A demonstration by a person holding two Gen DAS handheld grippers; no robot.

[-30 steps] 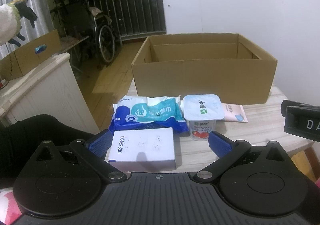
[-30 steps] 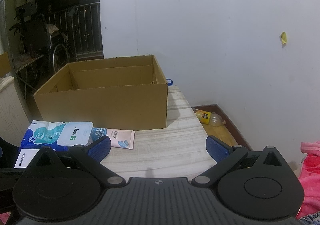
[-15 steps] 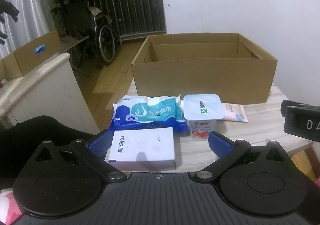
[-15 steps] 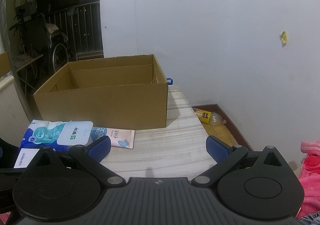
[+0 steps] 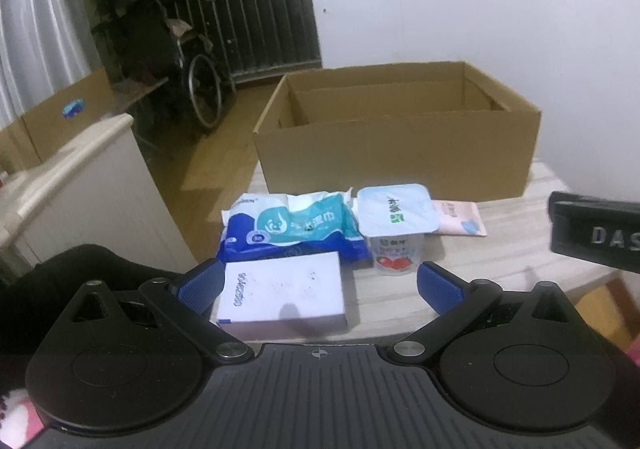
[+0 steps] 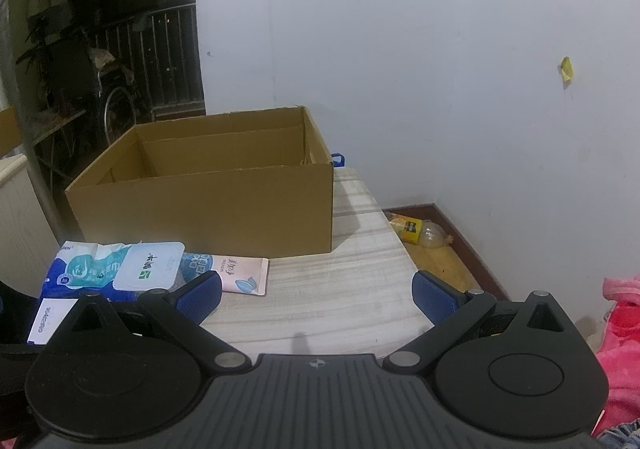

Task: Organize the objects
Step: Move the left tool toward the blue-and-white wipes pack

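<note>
The open brown cardboard box [image 5: 396, 153] sits at the back of the pale wood-grain table [image 6: 328, 289], and nothing on the table has shifted over the last second; the left gripper [image 5: 318, 285] and right gripper [image 6: 316, 291] hang spread and empty, so sorting has likely not begun. The flat white carton [image 5: 280, 295] lies at the near edge, the blue wet-wipe pack [image 5: 296, 227], foil-lidded yoghurt cup [image 5: 394, 225] and pink sachet [image 5: 460, 217] just behind. Bare tabletop lies right; its right edge drops to floor.
</note>
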